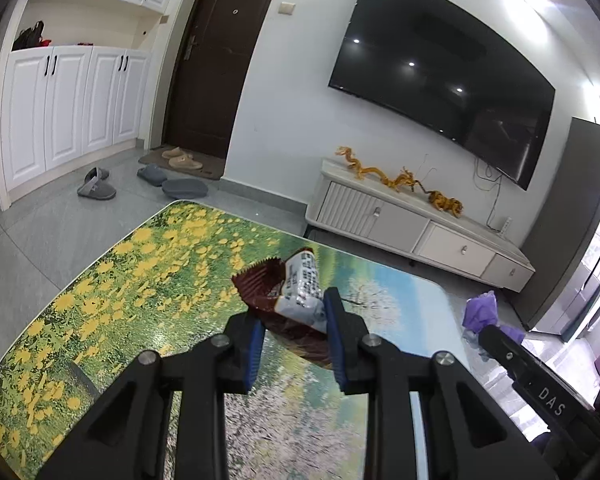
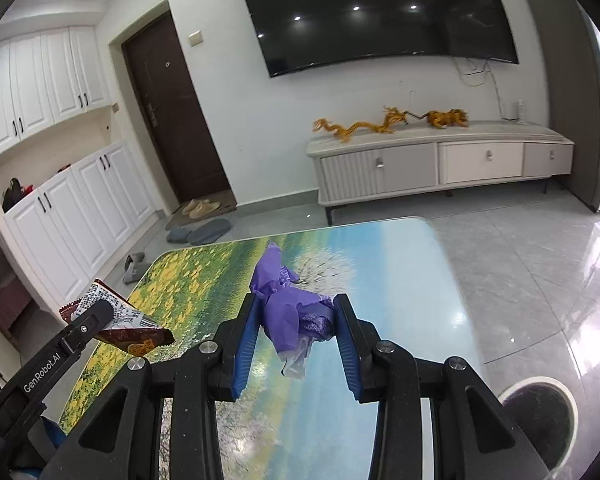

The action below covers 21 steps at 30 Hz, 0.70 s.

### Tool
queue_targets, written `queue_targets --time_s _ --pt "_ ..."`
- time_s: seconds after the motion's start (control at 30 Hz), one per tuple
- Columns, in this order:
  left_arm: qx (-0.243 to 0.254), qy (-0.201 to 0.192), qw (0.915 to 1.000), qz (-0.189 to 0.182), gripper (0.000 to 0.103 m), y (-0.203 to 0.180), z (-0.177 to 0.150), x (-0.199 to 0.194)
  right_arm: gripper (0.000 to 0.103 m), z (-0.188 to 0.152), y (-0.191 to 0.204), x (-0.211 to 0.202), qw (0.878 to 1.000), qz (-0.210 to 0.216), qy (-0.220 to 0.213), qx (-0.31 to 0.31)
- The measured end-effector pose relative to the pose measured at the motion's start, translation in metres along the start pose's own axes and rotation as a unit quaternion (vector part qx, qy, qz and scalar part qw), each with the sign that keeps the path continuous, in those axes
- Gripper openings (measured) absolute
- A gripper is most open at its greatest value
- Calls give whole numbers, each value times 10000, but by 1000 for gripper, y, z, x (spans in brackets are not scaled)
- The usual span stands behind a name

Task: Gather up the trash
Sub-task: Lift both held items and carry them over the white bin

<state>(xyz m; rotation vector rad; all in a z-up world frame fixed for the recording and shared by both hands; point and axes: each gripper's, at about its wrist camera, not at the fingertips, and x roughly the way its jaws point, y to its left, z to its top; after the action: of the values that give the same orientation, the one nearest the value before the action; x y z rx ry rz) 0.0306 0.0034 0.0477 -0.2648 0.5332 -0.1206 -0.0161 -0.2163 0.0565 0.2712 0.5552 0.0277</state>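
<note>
My left gripper (image 1: 294, 312) is shut on a brown and white snack wrapper (image 1: 296, 284) and holds it above the flower-print table (image 1: 140, 280). The wrapper also shows in the right wrist view (image 2: 120, 320), at the left, in the left gripper's fingers. My right gripper (image 2: 296, 320) is shut on a crumpled purple plastic bag (image 2: 288, 304) with a clear scrap hanging under it, held above the table (image 2: 380, 264). The purple bag also shows at the right of the left wrist view (image 1: 482, 308).
A round bin with a white rim (image 2: 540, 408) stands on the floor at the lower right. A white TV cabinet (image 2: 440, 160) with a golden dragon and a wall TV are beyond the table. Slippers (image 1: 96, 188) lie by the brown door.
</note>
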Motion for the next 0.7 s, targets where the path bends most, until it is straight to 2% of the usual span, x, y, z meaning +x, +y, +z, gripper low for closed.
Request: queue_targets --time_s 0.3,0.7 --pt "201 -222 9995 -103 27 -29 -1 -42 35 -5 -15 -51 9993 -186 -319 110" --pt "557 -329 9978 -139 27 -69 -11 -73 35 -16 -41 -90 9977 -334 -563 166"
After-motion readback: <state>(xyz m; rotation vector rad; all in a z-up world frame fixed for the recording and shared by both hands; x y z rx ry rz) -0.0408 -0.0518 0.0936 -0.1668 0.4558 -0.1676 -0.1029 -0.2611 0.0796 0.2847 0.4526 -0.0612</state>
